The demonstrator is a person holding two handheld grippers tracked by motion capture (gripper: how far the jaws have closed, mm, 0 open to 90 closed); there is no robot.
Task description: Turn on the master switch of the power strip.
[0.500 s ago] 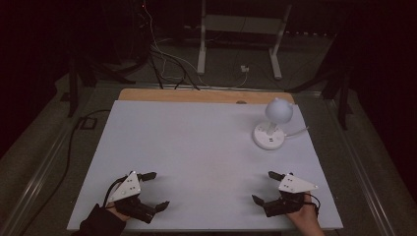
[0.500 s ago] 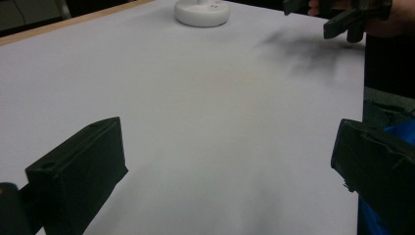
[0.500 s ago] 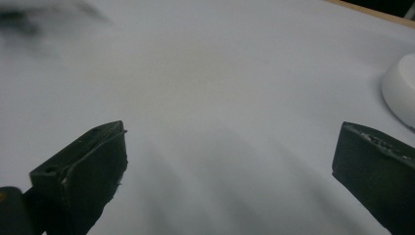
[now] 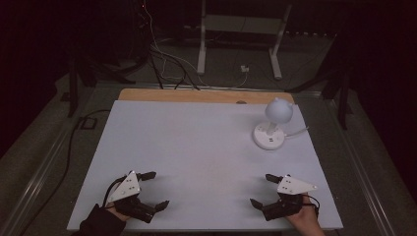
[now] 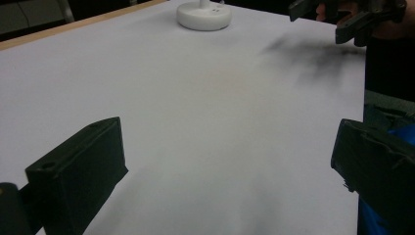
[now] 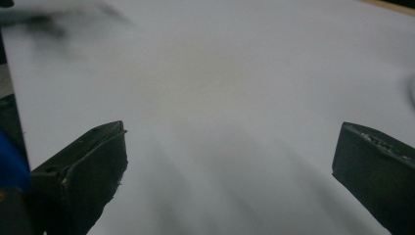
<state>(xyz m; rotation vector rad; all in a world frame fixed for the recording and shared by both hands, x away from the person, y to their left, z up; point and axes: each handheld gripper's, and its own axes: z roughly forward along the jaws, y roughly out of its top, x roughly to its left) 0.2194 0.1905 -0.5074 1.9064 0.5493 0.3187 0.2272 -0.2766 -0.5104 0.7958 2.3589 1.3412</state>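
My left gripper (image 4: pixel 156 189) rests near the front left of the white table sheet (image 4: pixel 196 147), held by a hand in a dark sleeve, its jaws wide apart with nothing between them. My right gripper (image 4: pixel 263 190) sits at the front right, also open and empty. In the left gripper view my own gripper (image 5: pixel 230 166) frames bare white sheet, with the right gripper (image 5: pixel 342 17) far off at the top right. The right gripper view shows my gripper (image 6: pixel 230 166) spread over plain sheet. A small white lamp (image 4: pixel 273 123) with a round head stands at the back right.
The lamp's round base (image 5: pixel 204 14) shows at the far end in the left gripper view, and its white cable (image 4: pixel 297 132) runs off to the right. A wooden strip (image 4: pixel 196 96) edges the table's back. Cables and a metal stand (image 4: pixel 241 44) lie on the floor beyond.
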